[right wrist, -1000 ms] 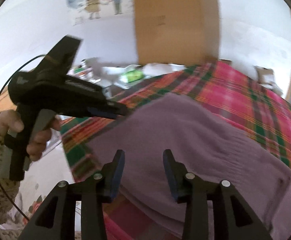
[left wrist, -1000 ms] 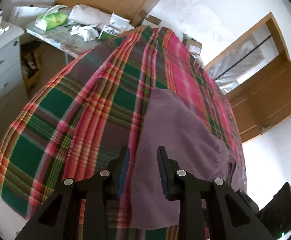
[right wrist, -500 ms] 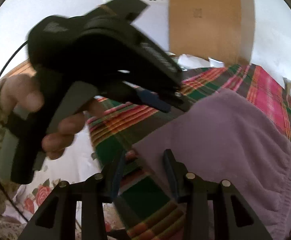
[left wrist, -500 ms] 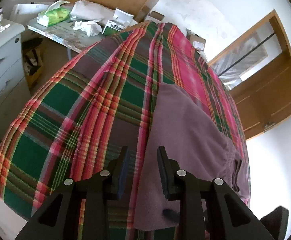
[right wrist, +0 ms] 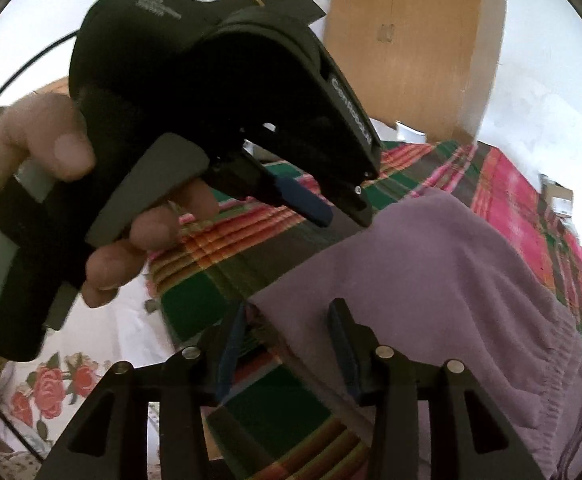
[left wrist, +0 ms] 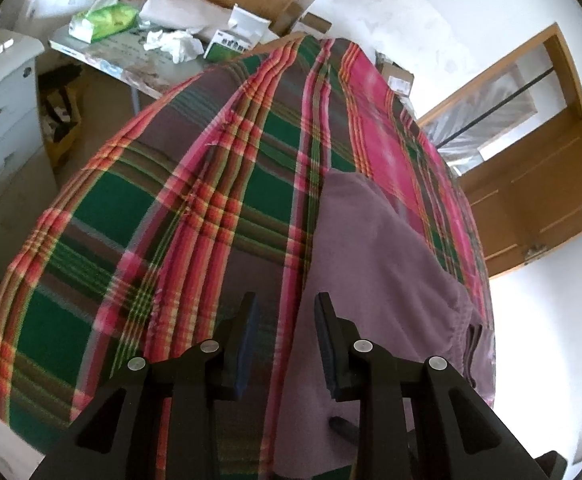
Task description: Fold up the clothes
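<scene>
A: What takes up most of the view?

B: A bed under a plaid blanket in green, pink and red. It fills both wrist views, with a wooden door to the right and a cluttered worktop beyond the far end.

A: And the clothing?

B: A mauve garment lies flat on the blanket, on the right side in the left wrist view. Its gathered elastic hem sits toward the right in the right wrist view. It could be a sweatshirt or trousers; the fisheye blur leaves that unclear.

A: Where is the left gripper?

B: Low over the garment's left edge, where cloth meets blanket. Its 2 fingers stand apart with nothing between them; one is over the plaid, the other over the mauve cloth.

A: The right gripper?

B: Its fingers are also spread and empty, straddling the garment's near corner. Whether they touch the fabric I cannot tell.

A: What else shows there?

B: The left gripper's black body fills the upper left of the right wrist view, its blue-padded tips pointing down toward the garment's edge. A hand grips its handle, beside a floral-print sheet.

A: On the worktop?

B: A green tissue pack and crumpled white paper.
</scene>
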`<act>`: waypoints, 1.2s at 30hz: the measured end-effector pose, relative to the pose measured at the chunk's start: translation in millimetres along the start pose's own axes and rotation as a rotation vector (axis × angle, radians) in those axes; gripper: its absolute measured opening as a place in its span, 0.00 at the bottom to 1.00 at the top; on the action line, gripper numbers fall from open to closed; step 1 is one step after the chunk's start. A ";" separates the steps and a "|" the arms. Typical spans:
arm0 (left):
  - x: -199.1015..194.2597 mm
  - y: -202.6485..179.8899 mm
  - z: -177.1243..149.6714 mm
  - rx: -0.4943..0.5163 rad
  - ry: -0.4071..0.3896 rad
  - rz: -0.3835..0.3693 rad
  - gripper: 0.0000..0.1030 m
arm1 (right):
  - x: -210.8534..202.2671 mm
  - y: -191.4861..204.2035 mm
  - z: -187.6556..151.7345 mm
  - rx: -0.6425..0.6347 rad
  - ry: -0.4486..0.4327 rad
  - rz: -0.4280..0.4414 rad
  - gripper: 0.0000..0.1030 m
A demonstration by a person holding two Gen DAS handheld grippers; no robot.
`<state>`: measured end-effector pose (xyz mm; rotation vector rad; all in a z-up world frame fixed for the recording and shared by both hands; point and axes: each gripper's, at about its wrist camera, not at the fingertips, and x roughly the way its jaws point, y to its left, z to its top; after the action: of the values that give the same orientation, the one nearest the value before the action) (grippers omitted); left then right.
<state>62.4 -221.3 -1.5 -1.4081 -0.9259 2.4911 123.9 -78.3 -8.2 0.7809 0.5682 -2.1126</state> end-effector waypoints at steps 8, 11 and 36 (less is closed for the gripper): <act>12.3 -4.9 8.2 0.008 0.041 -0.059 0.38 | -2.5 -4.1 -1.7 0.048 -0.017 -0.019 0.24; 20.4 -7.1 10.8 0.004 0.075 -0.109 0.39 | -4.3 -8.4 -2.2 0.069 -0.022 -0.006 0.16; 44.7 -50.0 35.3 0.001 0.160 -0.190 0.23 | -63.4 -35.9 -19.5 0.127 -0.208 0.038 0.12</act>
<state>0.1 -179.2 7.6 -1.4225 -0.9762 2.2066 132.9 -11.9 26.5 0.6264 0.3081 -2.1775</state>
